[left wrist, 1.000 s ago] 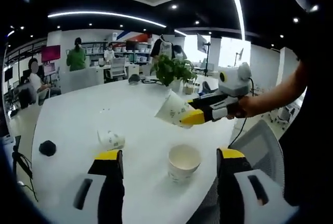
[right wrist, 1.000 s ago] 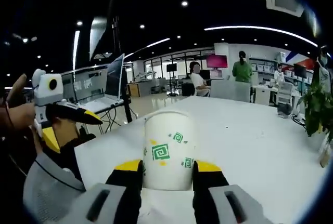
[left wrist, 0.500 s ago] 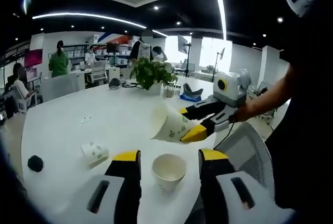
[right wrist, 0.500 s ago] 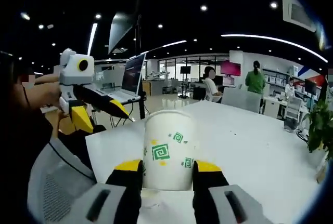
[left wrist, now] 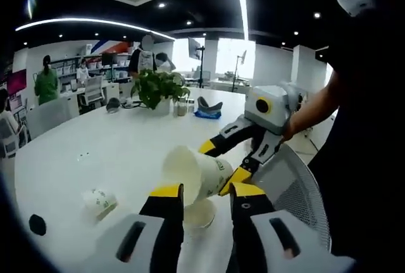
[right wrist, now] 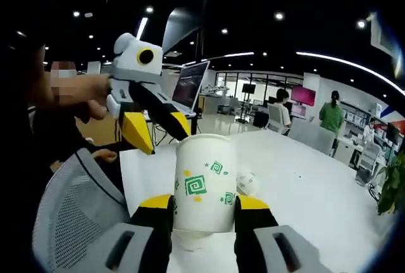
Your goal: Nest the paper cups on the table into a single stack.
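My right gripper (right wrist: 204, 204) is shut on a white paper cup with green squares (right wrist: 204, 181). In the left gripper view that cup (left wrist: 190, 170) hangs tilted, mouth toward me, in the right gripper (left wrist: 221, 165), just above an upright empty cup (left wrist: 201, 215) on the white table (left wrist: 95, 152). That upright cup's rim (right wrist: 190, 240) peeks out beneath the held one. A third cup (left wrist: 99, 200) lies on its side to the left, also seen on the table (right wrist: 247, 183). My left gripper (left wrist: 207, 192) is open with a narrow gap and holds nothing; it hovers in the air (right wrist: 158, 130).
A grey mesh chair (right wrist: 69, 209) stands at the table's near edge. A potted plant (left wrist: 158, 86) and small items sit at the far side. A small black object (left wrist: 37, 224) lies at the left. People sit and stand at desks in the background.
The right gripper has carried the held cup down and closer, over the upright cup. My left gripper's jaws have narrowed. Both views have swung with the hands.
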